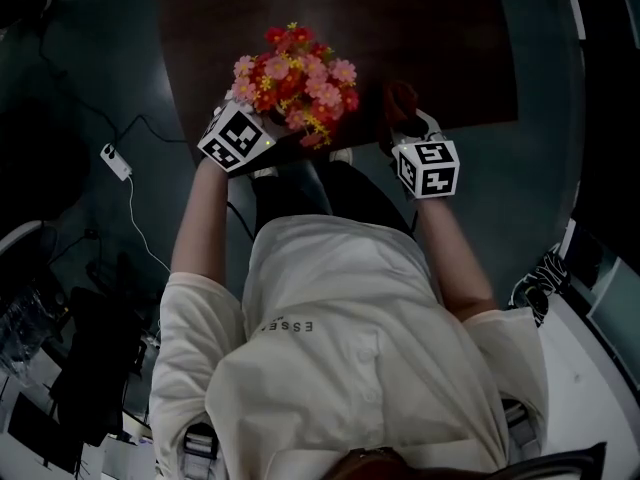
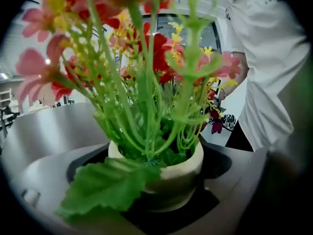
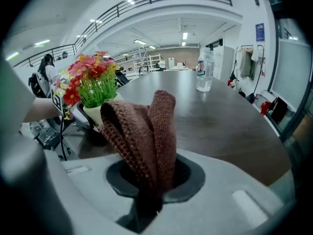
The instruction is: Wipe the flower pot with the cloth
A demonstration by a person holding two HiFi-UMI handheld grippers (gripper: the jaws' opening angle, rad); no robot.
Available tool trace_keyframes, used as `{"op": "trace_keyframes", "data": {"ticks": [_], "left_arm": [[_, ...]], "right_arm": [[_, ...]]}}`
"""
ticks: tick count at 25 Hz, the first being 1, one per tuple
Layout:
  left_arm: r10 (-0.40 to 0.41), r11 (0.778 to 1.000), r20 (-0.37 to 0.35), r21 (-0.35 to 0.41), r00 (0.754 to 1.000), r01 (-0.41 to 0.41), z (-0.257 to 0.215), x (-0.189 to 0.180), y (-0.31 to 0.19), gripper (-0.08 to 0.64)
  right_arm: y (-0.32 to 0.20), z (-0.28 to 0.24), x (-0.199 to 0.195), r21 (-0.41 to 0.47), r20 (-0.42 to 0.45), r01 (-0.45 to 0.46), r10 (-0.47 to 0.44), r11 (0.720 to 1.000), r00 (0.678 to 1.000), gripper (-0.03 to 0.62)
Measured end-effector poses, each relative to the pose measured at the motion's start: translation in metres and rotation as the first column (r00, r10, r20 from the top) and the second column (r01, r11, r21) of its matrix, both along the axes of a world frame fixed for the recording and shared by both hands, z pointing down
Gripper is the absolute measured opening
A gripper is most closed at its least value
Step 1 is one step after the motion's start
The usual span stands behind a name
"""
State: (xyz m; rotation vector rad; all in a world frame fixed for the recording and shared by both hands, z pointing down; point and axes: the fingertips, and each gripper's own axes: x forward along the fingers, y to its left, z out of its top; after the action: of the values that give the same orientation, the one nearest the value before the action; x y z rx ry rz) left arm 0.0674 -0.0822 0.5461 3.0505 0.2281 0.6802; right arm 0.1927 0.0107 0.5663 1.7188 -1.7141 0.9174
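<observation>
The left gripper (image 1: 252, 138) had its fingers spread wide around the cream ceramic flower pot (image 2: 182, 173) of red and pink artificial flowers (image 1: 296, 76), apparently not yet pressing; closing low on the wall would steady it. The pot stood close to the near edge of the dark wooden worktop (image 1: 430, 38). The right gripper (image 1: 408, 130) was clamped on the brown knitted cloth (image 3: 146, 126), with bare worktop beyond.
</observation>
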Motion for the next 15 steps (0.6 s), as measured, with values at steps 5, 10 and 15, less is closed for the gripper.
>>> {"op": "trace_keyframes", "data": {"ticks": [5,10,15], "left_arm": [[-0.012,1.0,0.01,-0.009,1.0,0.012,0.001,0.002,-0.001,0.541],[-0.086,0.995,0.008,-0.044,0.996,0.087,-0.008,-0.005,0.001,0.538],[-0.197,0.977,-0.058,-0.098,0.979,0.19,-0.047,-0.004,0.0,0.538]], "right_arm": [[-0.006,0.002,-0.004,-0.005,0.008,0.015,-0.015,1.0,1.0,0.046],[-0.012,-0.001,-0.012,0.002,0.018,0.049,-0.049,0.999,0.999,0.046],[-0.028,-0.017,-0.021,0.043,0.022,0.103,-0.104,0.994,0.994,0.046]]}}
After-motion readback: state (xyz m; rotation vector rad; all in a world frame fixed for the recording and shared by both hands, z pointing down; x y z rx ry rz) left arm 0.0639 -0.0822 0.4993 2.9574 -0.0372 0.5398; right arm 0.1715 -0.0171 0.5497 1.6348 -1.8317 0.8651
